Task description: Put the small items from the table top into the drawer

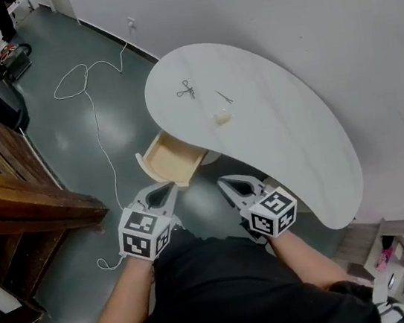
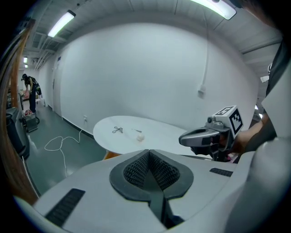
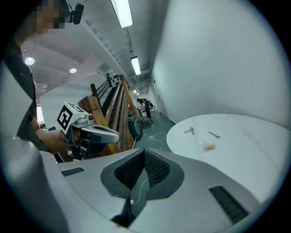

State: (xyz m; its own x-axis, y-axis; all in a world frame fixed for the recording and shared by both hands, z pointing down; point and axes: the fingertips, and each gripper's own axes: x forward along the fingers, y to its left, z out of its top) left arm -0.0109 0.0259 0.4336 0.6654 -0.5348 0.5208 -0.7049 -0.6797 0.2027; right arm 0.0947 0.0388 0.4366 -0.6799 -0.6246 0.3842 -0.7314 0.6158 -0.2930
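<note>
STATUS: BOTH TONGS CLOSED AND EMPTY, ITEMS ON TABLETOP, DRAWER OPEN

1. Tabletop. The white, kidney-shaped tabletop [image 1: 288, 136] stands on a grey floor [image 1: 72, 146] against a white wall. Three small items lie in a loose group toward its far, rounded end, each apart from the others:
- a small dark metal item [image 1: 186, 89], farthest from the person;
- a thin pin [image 1: 224, 97], beside it;
- a pale lump [image 1: 222, 117], nearest the person of the three.

2. Drawer. The wooden drawer [image 1: 171, 156] is pulled out from under the tabletop edge on the person's left side. Its visible floor is bare. None of the three items is inside it.

3. Left tongs [image 1: 169, 190]. Held low, in front of the person's body, just short of the drawer front and not touching it. In the left gripper view the ribbed pads [image 2: 136, 170] meet at the tips and nothing sits between them.

4. Right tongs [image 1: 226, 183]. Held beside the left tongs, at the same height, below the near tabletop edge. In the right gripper view the tips are together with nothing gripped. A strip of floor and white cable shows through the hollow behind the pads.

5. Surroundings. A white cable [image 1: 91, 98] loops across the floor left of the tabletop. Dark wooden beams [image 1: 20, 199] run along the left side
</note>
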